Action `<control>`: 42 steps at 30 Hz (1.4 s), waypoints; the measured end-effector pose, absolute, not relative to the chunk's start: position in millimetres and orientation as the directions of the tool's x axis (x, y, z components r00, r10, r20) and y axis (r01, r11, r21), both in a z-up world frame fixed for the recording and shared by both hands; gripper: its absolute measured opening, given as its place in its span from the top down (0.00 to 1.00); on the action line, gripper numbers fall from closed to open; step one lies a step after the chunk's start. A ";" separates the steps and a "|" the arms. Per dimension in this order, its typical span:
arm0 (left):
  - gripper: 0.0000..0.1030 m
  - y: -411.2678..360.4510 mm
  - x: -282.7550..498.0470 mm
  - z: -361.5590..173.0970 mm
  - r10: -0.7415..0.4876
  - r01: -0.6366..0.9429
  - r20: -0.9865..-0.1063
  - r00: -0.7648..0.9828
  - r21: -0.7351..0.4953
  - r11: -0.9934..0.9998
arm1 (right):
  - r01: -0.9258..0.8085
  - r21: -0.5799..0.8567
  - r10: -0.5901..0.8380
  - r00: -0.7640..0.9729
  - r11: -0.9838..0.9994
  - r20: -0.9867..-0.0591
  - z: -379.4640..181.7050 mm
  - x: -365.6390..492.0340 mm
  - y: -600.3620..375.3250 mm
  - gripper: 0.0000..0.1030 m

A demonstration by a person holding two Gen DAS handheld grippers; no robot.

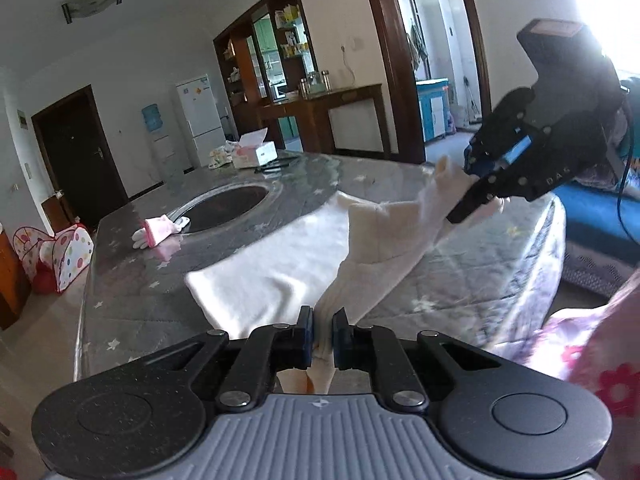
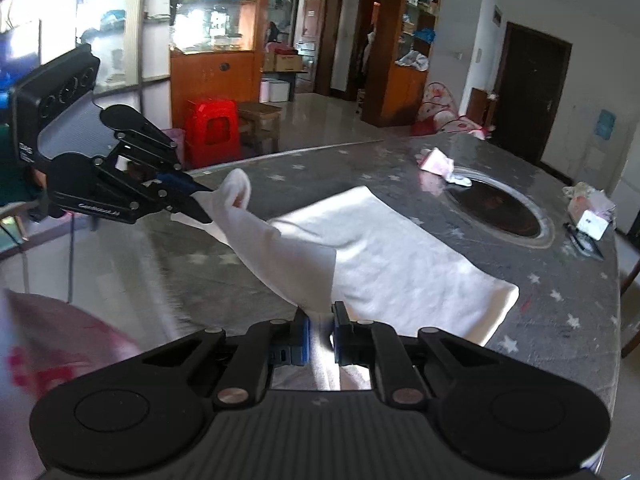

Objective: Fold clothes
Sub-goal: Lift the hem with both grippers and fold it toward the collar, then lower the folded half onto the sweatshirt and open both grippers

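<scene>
A white garment (image 1: 276,264) lies spread on the grey star-patterned table (image 1: 140,280); it also shows in the right wrist view (image 2: 400,256). My left gripper (image 1: 322,320) is shut on one edge of the garment and lifts it off the table. My right gripper (image 2: 321,316) is shut on another part of the same lifted edge. Each gripper shows in the other's view, the right one (image 1: 468,200) and the left one (image 2: 200,204), with the cloth stretched between them above the table's near side.
A pink and white glove (image 1: 158,232) lies by a dark round inset (image 1: 228,204) in the table. A tissue box (image 1: 256,152) stands at the far edge. A red stool (image 2: 212,128) and a polka-dot play tent (image 1: 60,256) stand on the floor.
</scene>
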State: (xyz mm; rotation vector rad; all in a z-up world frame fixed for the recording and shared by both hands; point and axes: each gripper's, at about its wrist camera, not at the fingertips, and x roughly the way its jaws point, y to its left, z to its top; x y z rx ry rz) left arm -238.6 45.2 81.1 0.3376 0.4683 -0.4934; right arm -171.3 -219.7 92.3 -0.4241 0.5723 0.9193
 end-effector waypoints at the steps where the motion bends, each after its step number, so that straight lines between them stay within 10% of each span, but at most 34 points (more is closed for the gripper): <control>1: 0.90 44.6 -245.2 86.2 -0.377 0.522 -0.500 0.780 0.188 0.832 | -0.840 -0.104 0.620 0.471 0.533 -0.628 97.6 -178.2 -221.5 0.91; 13: 0.91 33.2 -225.2 120.2 -0.358 0.490 -0.448 0.819 0.220 0.843 | -0.831 -0.135 0.622 0.501 0.539 -0.601 138.2 -163.7 -225.6 0.92; 27: 0.88 42.5 -80.1 75.1 -0.281 0.444 -0.586 0.760 0.152 0.883 | -0.774 -0.078 0.533 0.501 0.628 -0.682 84.7 -39.2 -195.8 0.91; 42: 0.68 93.7 -62.6 51.2 -0.110 0.154 -0.588 0.801 0.026 0.988 | -0.581 0.020 0.457 0.619 0.813 -0.639 37.1 -23.0 -229.4 0.68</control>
